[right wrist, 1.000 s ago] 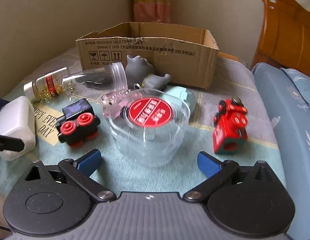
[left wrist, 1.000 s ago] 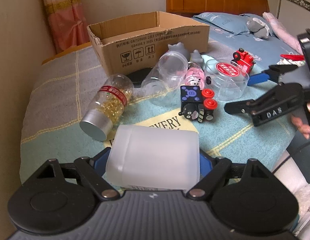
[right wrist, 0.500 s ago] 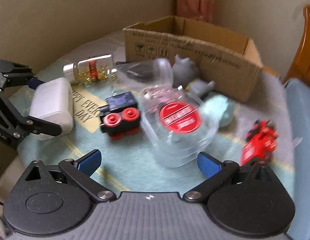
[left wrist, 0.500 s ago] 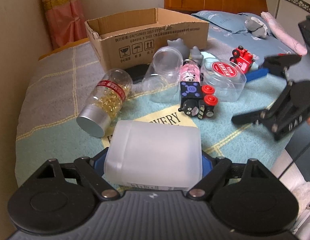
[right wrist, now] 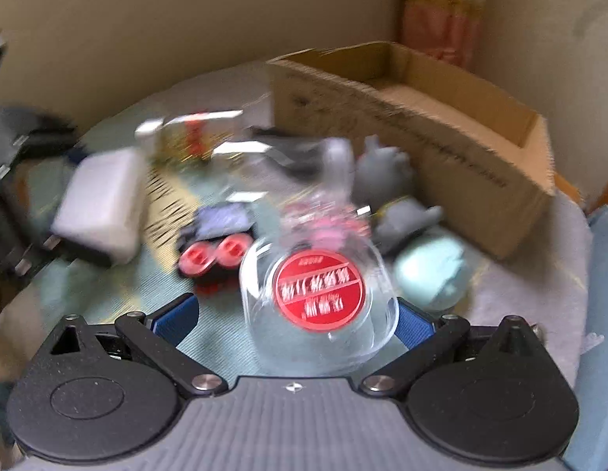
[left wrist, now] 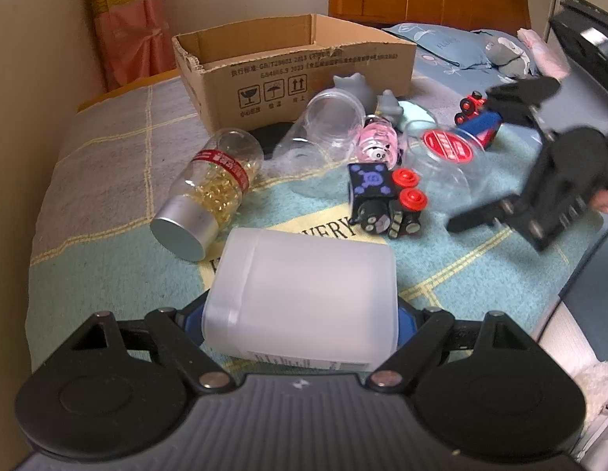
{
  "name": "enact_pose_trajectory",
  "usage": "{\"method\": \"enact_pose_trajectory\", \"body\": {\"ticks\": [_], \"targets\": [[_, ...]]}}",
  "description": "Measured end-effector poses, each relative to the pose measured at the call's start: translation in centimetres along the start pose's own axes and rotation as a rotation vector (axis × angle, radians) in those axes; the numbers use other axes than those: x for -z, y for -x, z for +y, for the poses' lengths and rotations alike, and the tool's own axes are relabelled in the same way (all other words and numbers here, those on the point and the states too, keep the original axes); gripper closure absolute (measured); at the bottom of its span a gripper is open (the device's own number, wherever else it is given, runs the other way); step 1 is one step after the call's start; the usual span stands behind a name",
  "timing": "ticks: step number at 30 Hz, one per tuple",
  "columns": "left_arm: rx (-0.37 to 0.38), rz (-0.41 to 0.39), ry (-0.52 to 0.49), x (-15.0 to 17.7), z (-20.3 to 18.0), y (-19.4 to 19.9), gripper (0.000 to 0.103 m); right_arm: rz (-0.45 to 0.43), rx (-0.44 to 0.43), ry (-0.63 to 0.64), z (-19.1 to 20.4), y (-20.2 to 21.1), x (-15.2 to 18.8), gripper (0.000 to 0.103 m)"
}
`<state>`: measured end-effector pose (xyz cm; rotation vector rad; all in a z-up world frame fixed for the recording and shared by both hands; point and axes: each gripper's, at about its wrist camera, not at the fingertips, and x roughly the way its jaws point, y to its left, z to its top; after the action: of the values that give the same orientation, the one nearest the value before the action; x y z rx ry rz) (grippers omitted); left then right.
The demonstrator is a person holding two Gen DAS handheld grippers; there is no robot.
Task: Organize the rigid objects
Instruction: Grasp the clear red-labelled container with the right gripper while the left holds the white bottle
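My left gripper [left wrist: 300,314] is shut on a white frosted plastic jar [left wrist: 300,294], held on its side low over the bed. My right gripper [right wrist: 296,318] is open, its jaws on either side of a clear tub with a red round label [right wrist: 317,302]; the right pad is close to or touching the tub, the left pad stands apart. The right wrist view is blurred. The same tub [left wrist: 441,153] and the right gripper [left wrist: 480,172] show in the left wrist view. An open cardboard box [left wrist: 296,66] stands at the back.
Scattered on the blanket: a bottle of yellow capsules [left wrist: 209,192], a clear empty jar [left wrist: 323,121], a black toy train with red wheels [left wrist: 386,200], a pink toy [left wrist: 376,141], grey figures [left wrist: 355,86], a red toy train [left wrist: 470,106]. A wall stands on the left.
My right gripper has swung left and moved forward over the clear red-label tub, which now sits between its jaws. My left gripper still holds the white jar, barely moved.
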<state>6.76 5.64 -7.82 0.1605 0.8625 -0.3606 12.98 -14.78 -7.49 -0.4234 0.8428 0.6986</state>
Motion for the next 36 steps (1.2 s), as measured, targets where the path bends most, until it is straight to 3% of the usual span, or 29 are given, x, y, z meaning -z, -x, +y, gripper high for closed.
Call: {"method": "enact_pose_trajectory", "body": {"ticks": [2, 6, 11, 22, 31, 36], "targets": [[0.000, 0.003, -0.004, 0.0, -0.1, -0.1, 0.017, 0.048, 0.010, 0.000, 0.8, -0.5, 0.6, 0.000], [0.003, 0.007, -0.006, 0.1, -0.1, -0.3, 0.016, 0.039, -0.012, -0.068, 0.4, 0.0, 1.3, 0.000], [0.004, 0.014, -0.007, 0.2, -0.1, -0.5, 0.011, -0.060, 0.000, -0.070, 0.7, 0.6, 3.2, 0.000], [-0.001, 0.020, -0.002, 0.0, -0.1, -0.8, 0.007, -0.045, 0.002, -0.064, -0.3, -0.3, 1.6, 0.000], [-0.011, 0.004, -0.014, -0.8, -0.4, -0.3, 0.009, 0.007, 0.042, 0.044, -0.3, -0.9, -0.7, 0.001], [-0.008, 0.027, -0.019, -1.2, -0.2, -0.5, 0.018, 0.027, 0.044, 0.058, 0.0, -1.0, -1.4, 0.013]]}}
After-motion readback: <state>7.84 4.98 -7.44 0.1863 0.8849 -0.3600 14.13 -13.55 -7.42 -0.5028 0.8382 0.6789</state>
